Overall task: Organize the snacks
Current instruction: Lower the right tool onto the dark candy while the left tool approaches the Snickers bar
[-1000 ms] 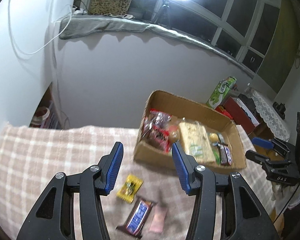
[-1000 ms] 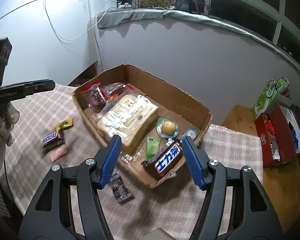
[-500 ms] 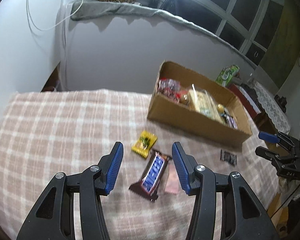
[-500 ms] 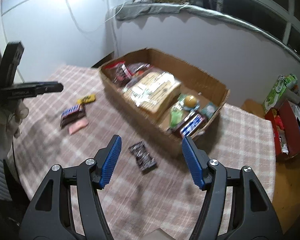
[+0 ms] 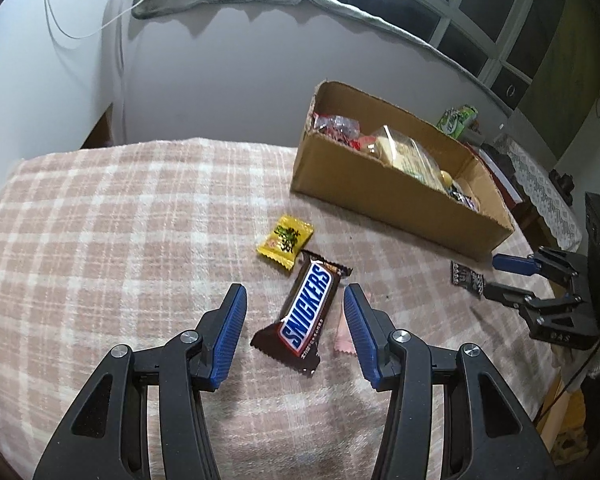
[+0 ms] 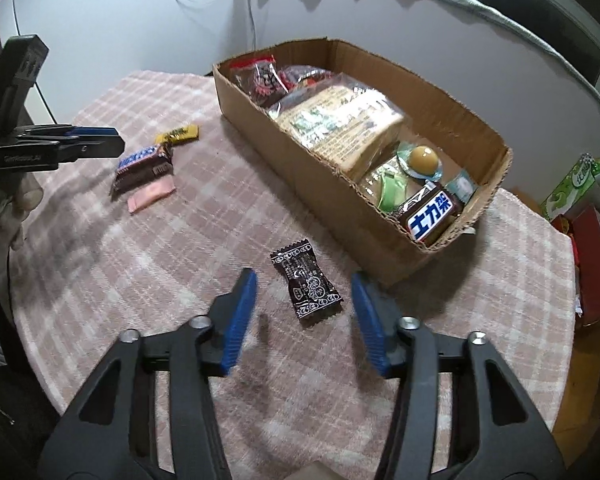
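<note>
A Snickers bar [image 5: 306, 314] lies on the checked cloth between the open jaws of my left gripper [image 5: 294, 300], which hovers just above it. A yellow candy packet [image 5: 286, 240] lies beyond it and a pink candy [image 5: 342, 334] is partly hidden by the right finger. My right gripper [image 6: 304, 284] is open over a dark candy wrapper [image 6: 308, 284] lying on the cloth. The cardboard box [image 6: 340, 196] holds several snacks: a bread bag [image 6: 340, 128], a red packet [image 6: 262, 78] and another Snickers bar [image 6: 432, 216].
The table's right edge [image 6: 560, 320] drops to a red box [image 6: 588, 260] and a green carton [image 6: 576, 180] on a lower surface. A wall and a window ledge stand behind the table. The right gripper shows in the left wrist view [image 5: 496, 276].
Both grippers have drawn back from the box and come down toward the cloth. The left now straddles the Snickers bar, the right straddles the dark candy wrapper.
</note>
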A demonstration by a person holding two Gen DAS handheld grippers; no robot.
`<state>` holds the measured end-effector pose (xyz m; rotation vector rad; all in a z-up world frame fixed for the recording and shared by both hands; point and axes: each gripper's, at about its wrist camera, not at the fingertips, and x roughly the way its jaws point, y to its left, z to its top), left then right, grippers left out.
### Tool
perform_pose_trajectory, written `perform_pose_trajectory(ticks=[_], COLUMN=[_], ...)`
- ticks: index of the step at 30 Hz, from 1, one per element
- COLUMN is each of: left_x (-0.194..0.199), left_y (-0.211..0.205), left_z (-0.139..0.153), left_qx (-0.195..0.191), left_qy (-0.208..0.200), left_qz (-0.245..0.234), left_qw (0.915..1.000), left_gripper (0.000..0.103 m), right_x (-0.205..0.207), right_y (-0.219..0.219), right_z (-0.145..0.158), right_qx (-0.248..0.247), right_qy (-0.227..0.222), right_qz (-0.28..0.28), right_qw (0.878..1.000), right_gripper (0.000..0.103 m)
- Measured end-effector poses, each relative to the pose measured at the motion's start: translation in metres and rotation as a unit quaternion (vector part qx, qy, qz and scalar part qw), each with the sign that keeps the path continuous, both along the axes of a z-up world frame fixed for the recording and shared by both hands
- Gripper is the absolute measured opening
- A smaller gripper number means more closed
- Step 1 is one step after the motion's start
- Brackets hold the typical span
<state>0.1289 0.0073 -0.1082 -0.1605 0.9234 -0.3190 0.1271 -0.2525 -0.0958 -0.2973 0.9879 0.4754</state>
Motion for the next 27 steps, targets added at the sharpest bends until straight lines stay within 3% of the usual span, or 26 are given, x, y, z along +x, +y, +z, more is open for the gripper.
perform_pose_trajectory(ticks=[12, 27], left_x=[0.004, 0.007], left_y=[-0.006, -0.031], left_z=[-0.010, -0.014], left_qx=[0.012, 0.061], left_qy=[0.011, 0.008], left_qz=[-0.011, -0.050], left_qw=[0.9998, 0.9969], left_gripper=[0.049, 0.049], right_x=[0.016, 0.031], right_y=[0.012, 0.025], right_z=[-0.018, -0.029], right_qx=[-0.020, -0.032], right_qy=[0.015, 0.029], right_qz=[0.005, 0.012], right_qw=[1.000, 0.999], right_gripper=[0.046, 0.046])
